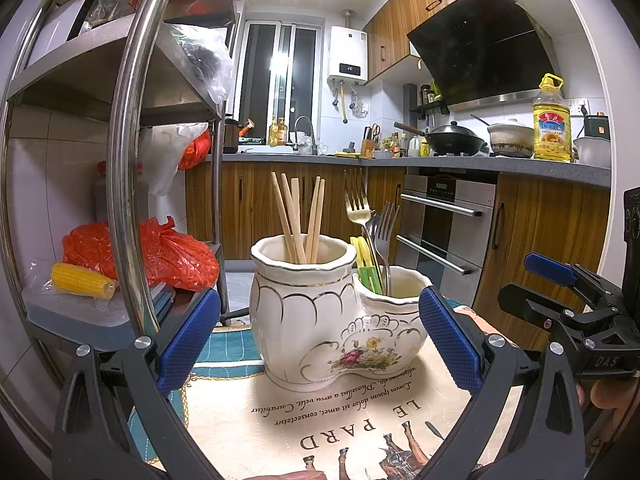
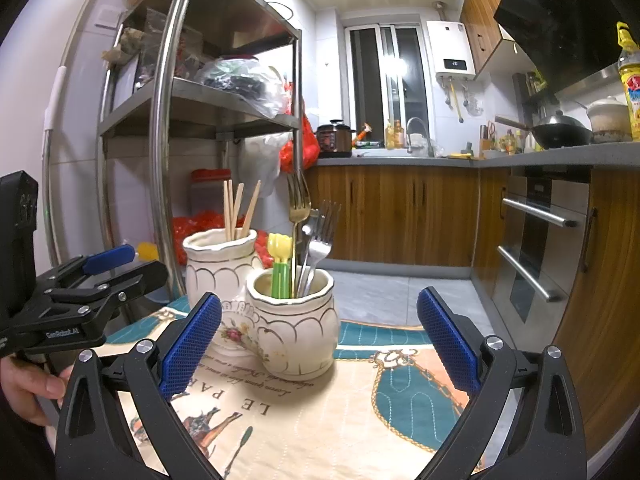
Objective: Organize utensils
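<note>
A white ceramic double holder (image 1: 320,320) (image 2: 256,320) with gold trim stands on the printed tablecloth (image 1: 320,420) (image 2: 340,420). Its taller pot holds several wooden chopsticks (image 1: 298,220) (image 2: 240,208). Its lower pot holds a gold fork (image 1: 357,204) (image 2: 298,204), silver forks (image 1: 386,224) (image 2: 322,236) and a yellow-green plastic utensil (image 1: 366,260) (image 2: 280,264). My left gripper (image 1: 318,340) is open and empty, just in front of the holder. My right gripper (image 2: 320,340) is open and empty, in front of and right of the lower pot.
A steel shelf rack (image 1: 128,160) (image 2: 168,140) stands at the left with red bags (image 1: 160,252) and a corn cob (image 1: 82,280). Kitchen counter, oven (image 1: 444,224) (image 2: 536,232) and wooden cabinets lie behind. Each gripper shows in the other's view (image 1: 580,308) (image 2: 80,292).
</note>
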`<state>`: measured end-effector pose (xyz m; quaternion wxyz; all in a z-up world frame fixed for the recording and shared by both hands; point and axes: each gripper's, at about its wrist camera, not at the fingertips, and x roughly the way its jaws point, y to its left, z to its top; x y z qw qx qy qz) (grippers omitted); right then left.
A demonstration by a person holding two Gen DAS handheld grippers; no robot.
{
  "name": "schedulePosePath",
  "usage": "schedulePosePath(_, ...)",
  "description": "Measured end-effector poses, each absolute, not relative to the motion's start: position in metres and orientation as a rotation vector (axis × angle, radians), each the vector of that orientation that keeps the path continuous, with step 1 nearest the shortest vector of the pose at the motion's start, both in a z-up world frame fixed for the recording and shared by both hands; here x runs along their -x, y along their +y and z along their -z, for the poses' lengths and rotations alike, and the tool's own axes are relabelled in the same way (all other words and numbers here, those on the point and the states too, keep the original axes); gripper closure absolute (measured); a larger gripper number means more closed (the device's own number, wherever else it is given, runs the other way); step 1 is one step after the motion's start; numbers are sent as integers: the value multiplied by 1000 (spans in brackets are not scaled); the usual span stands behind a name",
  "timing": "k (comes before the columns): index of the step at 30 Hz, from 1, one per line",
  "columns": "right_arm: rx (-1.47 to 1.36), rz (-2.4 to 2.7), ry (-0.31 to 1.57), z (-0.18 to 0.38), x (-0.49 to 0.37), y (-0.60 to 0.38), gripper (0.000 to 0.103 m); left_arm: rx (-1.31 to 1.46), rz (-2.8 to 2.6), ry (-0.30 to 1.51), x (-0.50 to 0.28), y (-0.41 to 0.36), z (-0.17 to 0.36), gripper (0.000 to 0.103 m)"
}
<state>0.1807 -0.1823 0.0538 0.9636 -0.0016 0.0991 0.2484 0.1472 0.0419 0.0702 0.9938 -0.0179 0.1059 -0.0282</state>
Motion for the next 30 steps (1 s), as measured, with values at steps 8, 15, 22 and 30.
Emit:
schedulePosePath(8, 5, -503, 200, -54, -181, -182, 5, 36, 56, 213, -147, 42, -70, 5)
schedulePosePath(15, 5, -505, 201, -54, -180, -182, 5, 35, 58, 213, -147, 43, -70, 5)
schedulePosePath(22, 9, -511, 197, -55, -181, -180, 5, 35, 57, 213, -147, 43, -70, 5)
schedulePosePath(30, 10, -514, 195, -55, -180, -181, 5, 34, 58, 214, -147, 43, -70, 5)
